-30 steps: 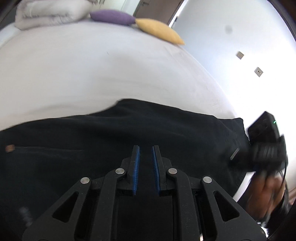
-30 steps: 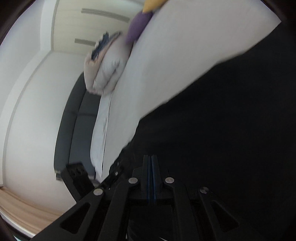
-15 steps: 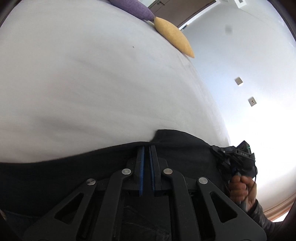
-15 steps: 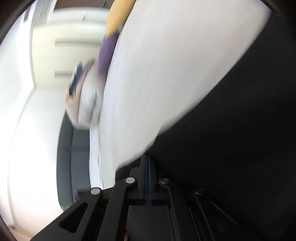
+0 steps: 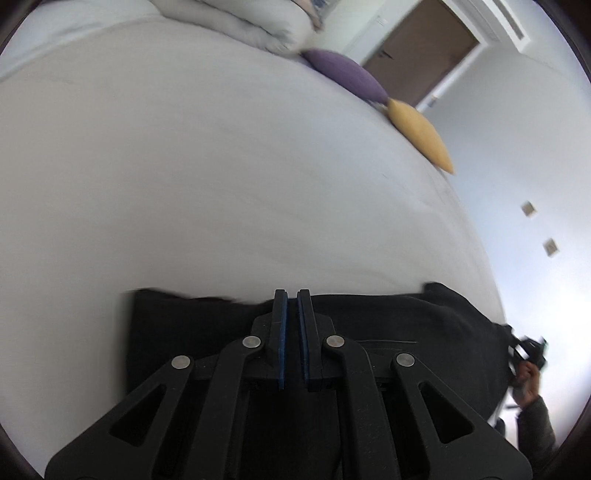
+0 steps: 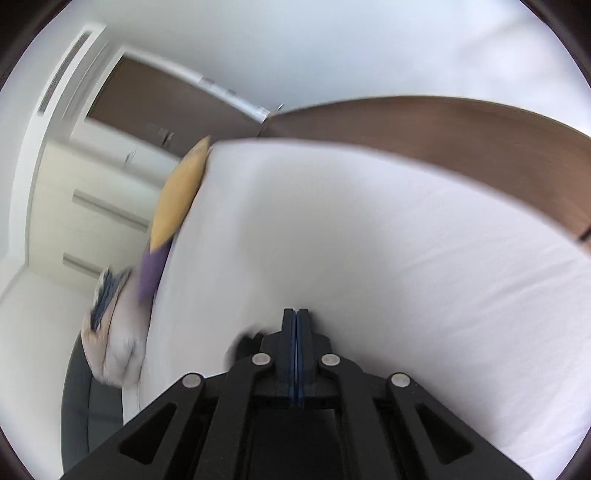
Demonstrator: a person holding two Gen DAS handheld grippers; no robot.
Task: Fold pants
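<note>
Holding: you grip the black pants [image 5: 406,325] with both tools, carrying a fold across the white bed [image 5: 221,184].
Left gripper [image 5: 291,295]: its blue pads are pinched nearly together at the far edge of the dark cloth; the fabric seems caught between them, though the bite itself is hard to see.
Right gripper [image 6: 296,314]: fully closed, pads touching; a dark scrap of cloth shows just beside its left finger, so you seem to hold a thin edge.
Right hand [image 5: 526,380]: seen from the left wrist view at the bed's right edge, a grey sleeve below it.
Pants position: they lie along the near edge of the bed, well apart from the purple cushion [image 5: 347,75], yellow cushion [image 5: 419,134] and rolled duvet [image 5: 251,18] at the far side.
Long axis: it runs left to right along the near edge; which end is the waistband cannot be told.
Risk, slipping: a thin bite may let the edge pull free in a fast carry.
Risk, skew: if one of your hands leads the other, the fold lands crooked.
Risk, bunching: lower layers may drag along and wrinkle.
</note>
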